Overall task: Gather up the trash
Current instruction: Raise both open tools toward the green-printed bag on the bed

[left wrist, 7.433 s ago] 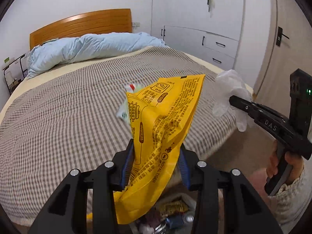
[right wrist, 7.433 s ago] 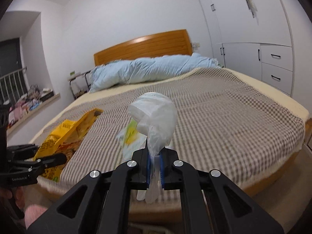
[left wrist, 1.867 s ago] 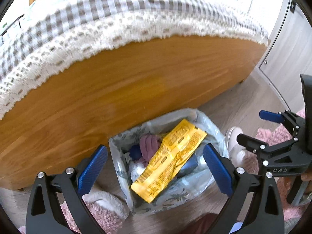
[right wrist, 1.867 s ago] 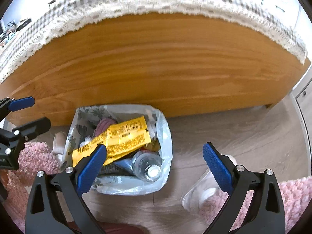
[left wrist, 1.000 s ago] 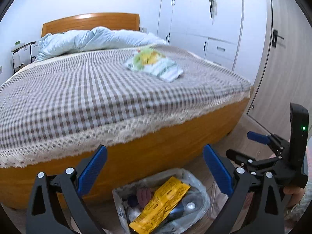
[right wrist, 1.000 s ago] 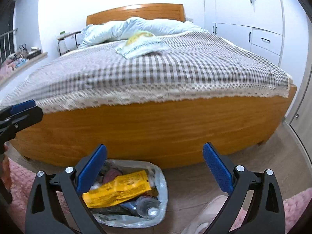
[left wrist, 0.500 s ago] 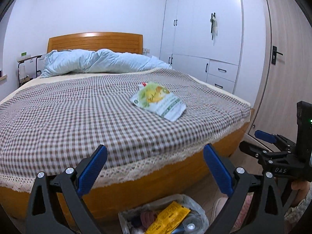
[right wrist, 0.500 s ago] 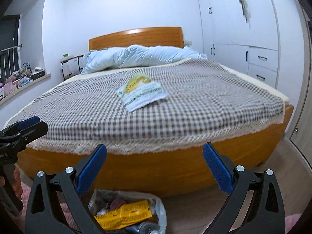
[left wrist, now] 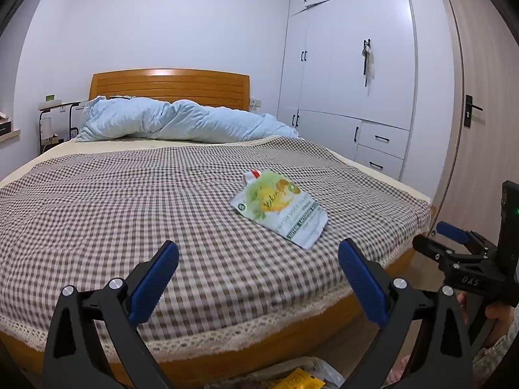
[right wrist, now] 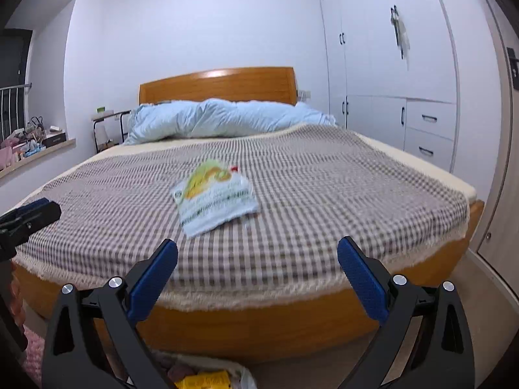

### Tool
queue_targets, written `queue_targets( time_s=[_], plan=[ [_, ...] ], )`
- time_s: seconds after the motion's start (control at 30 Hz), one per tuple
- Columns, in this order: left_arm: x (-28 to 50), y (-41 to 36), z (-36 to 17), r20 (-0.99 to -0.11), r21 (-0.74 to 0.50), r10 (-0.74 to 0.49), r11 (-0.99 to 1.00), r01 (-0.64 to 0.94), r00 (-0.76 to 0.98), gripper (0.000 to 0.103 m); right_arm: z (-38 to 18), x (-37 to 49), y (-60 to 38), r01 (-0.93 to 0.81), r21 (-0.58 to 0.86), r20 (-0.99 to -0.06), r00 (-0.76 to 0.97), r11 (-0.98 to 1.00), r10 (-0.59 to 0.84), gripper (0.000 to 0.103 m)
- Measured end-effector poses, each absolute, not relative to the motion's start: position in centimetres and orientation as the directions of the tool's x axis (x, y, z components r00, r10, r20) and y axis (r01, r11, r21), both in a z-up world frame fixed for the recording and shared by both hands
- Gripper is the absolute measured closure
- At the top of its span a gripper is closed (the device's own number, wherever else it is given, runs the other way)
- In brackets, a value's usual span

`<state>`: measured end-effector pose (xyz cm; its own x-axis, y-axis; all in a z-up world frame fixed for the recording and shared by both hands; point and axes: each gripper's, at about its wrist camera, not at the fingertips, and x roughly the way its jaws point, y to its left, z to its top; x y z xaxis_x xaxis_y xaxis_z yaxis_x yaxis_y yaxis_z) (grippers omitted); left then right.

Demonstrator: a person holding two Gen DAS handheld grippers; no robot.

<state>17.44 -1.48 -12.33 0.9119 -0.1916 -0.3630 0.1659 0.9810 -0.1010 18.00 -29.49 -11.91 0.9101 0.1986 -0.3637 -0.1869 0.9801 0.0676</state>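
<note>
Green-white pouch flat on bed — red-tipped end toward headboard, both grippers' jaws spread, empty

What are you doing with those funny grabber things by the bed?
A person is picking up trash with two grabbers. Right now the left gripper and the right gripper are both open and hold nothing. One white and green snack bag lies flat on the checkered bed cover, probably next to be picked up. Down on the floor by the foot of the bed, a trash bag holds a yellow wrapper.
</note>
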Motion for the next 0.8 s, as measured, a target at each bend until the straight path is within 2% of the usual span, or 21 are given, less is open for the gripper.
queue_targets(
  time_s=[0.57,0.7,0.8],
  plan=[
    [24.0,-2.7,-9.6,-0.304,-0.094,-0.19,0.981,0.169,0.934,0.007,-6.1,25.0,-28.6,-0.187,-0.005,-0.219,0.959,0.982,0.181,0.008],
    [25.8,-2.7,-8.8,-0.307,-0.105,-0.181,0.982,0.156,0.934,0.007,-5.0,27.1,-28.6,-0.168,0.001,-0.208,0.964,0.986,0.164,0.008],
    [27.4,-3.0,-7.8,-0.305,-0.114,-0.19,0.98,0.162,0.933,0.007,-4.8,28.7,-28.6,-0.157,0.011,-0.236,0.959,0.987,0.156,0.008]
  ],
)
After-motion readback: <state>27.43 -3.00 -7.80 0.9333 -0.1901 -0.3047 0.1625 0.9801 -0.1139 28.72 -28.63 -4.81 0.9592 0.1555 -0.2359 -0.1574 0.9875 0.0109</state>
